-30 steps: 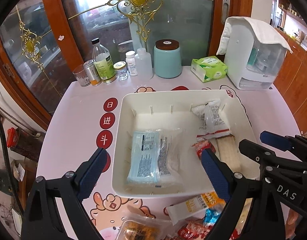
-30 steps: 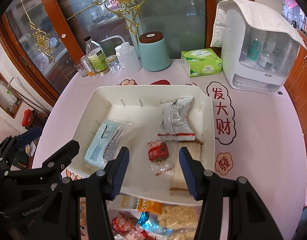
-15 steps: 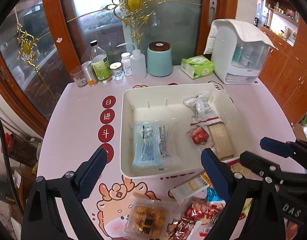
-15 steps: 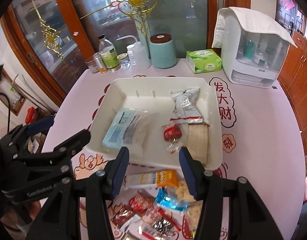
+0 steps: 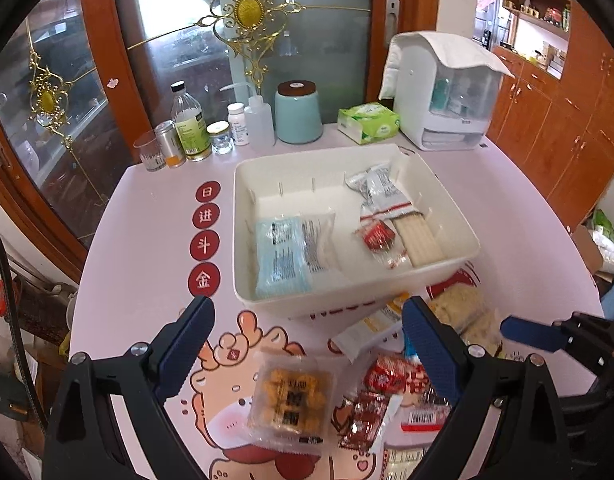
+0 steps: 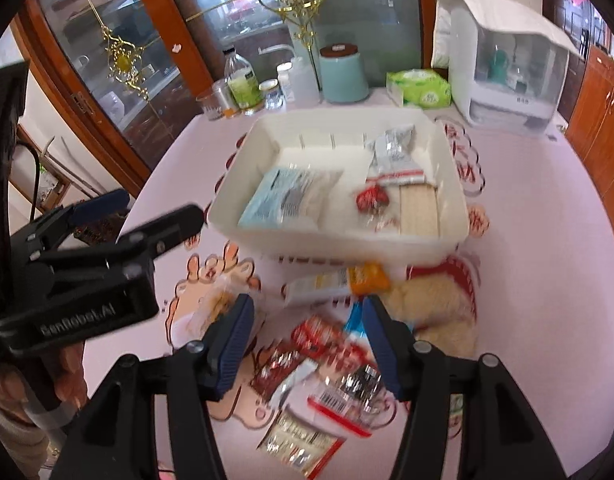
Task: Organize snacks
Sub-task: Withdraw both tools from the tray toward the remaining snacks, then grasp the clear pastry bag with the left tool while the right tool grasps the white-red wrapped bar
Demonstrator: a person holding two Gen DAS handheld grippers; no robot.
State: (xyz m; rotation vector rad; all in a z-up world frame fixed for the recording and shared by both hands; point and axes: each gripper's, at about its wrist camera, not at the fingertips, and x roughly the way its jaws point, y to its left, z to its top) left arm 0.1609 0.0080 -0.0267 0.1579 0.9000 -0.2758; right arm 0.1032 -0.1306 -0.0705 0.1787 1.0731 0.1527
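A white bin [image 5: 359, 292] [image 6: 339, 244] on the pink table holds a blue packet [image 5: 281, 252], a silver packet [image 5: 377, 192], a red candy [image 5: 377, 236] and a beige wafer bar [image 5: 419, 240]. Loose snacks lie in front of it: a tray of yellow puffs [image 5: 291, 396], red packets [image 5: 395, 376] [image 6: 327, 340], an orange-white bar [image 6: 339, 282] and a pale noodle block [image 6: 439, 300]. My left gripper [image 5: 307, 348] is open and empty above the puffs. My right gripper [image 6: 305, 348] is open and empty above the red packets.
At the table's back stand bottles [image 5: 191, 128], a teal jar [image 5: 299, 112], a green tissue pack [image 5: 369, 122] and a white dispenser [image 5: 447, 92]. Glass cabinet doors rise behind. Wooden cabinets are at the right.
Both grippers have pulled back and up from the bin, toward the table's near edge. The pile of loose snacks in front of the bin has come into view.
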